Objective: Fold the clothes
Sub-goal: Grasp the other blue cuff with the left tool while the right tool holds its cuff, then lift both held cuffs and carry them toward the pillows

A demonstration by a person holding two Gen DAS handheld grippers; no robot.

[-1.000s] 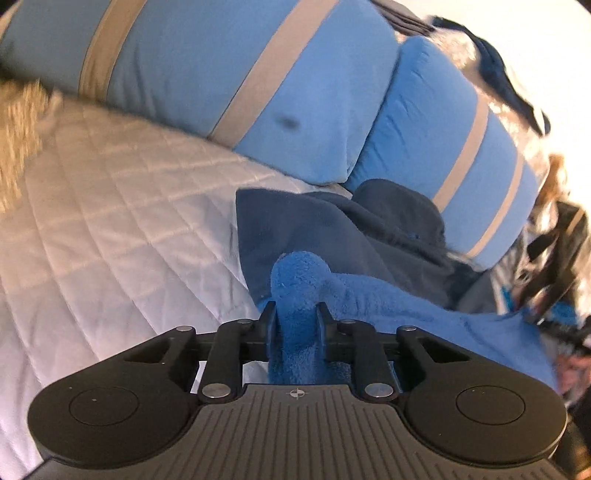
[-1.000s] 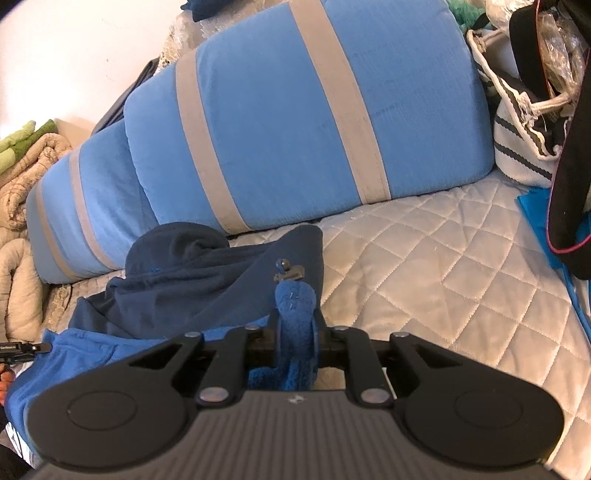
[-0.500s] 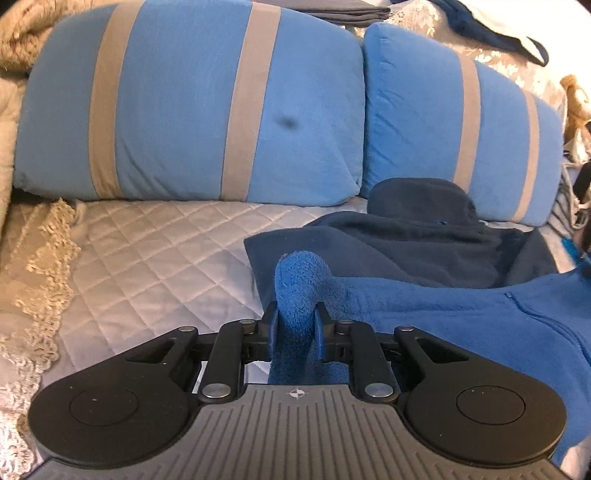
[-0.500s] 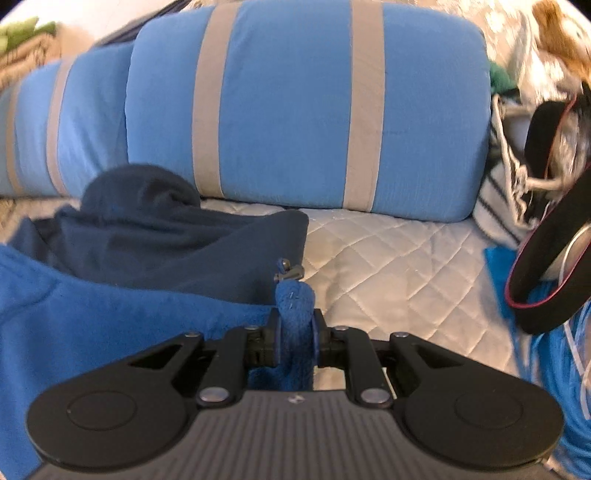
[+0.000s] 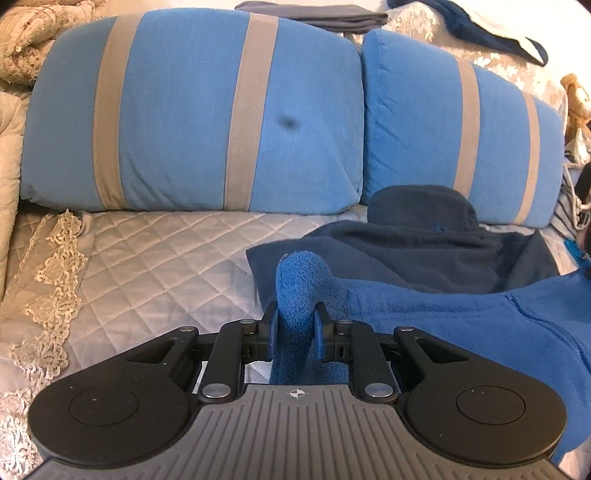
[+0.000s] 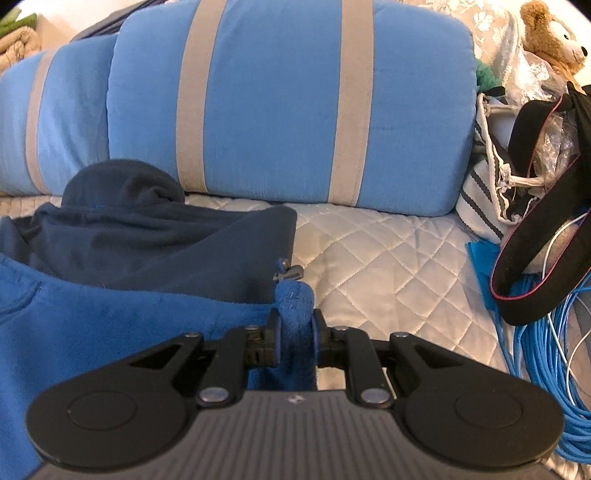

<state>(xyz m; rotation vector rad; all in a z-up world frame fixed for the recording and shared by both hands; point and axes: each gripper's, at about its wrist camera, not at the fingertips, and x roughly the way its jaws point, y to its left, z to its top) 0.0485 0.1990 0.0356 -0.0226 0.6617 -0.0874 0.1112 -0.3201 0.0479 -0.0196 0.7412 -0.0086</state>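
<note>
Both claws clamped on the fleece: left gripper [image 5: 294, 328] pinches a bunched corner of the blue fleece [image 5: 461, 321], right gripper [image 6: 295, 332] pinches the opposite corner of the same fleece [image 6: 92, 332], a zip pull [image 6: 289, 273] poking up just past its pads. Fleece edge is stretched between the two claws, the rest draped toward the camera. The navy inner side [image 6: 166, 251] lies on the quilt [image 5: 147, 266], its hood [image 5: 421, 206] against the striped cushions [image 5: 192, 122]

Step in hand, by my read: carrying the held edge over toward the hood to make a fold. To do it well: keep both claws level and evenly spaced so the edge stays taut and straight, travel together, lay the edge down parallel to the cushions, let go only once the cloth rests flat. Risk: thick pile bunched in the jaws may slip, or one corner leads and the fold skews

Containers: a striped bag [image 6: 487, 184] stands at the right of the cushions, contents mostly hidden by clear wrap and a black strap [image 6: 535, 258]. Blue cable [image 6: 546, 354] coiled beside it on the quilt, well clear of the fleece. Teddy [image 6: 550, 33] up behind
</note>
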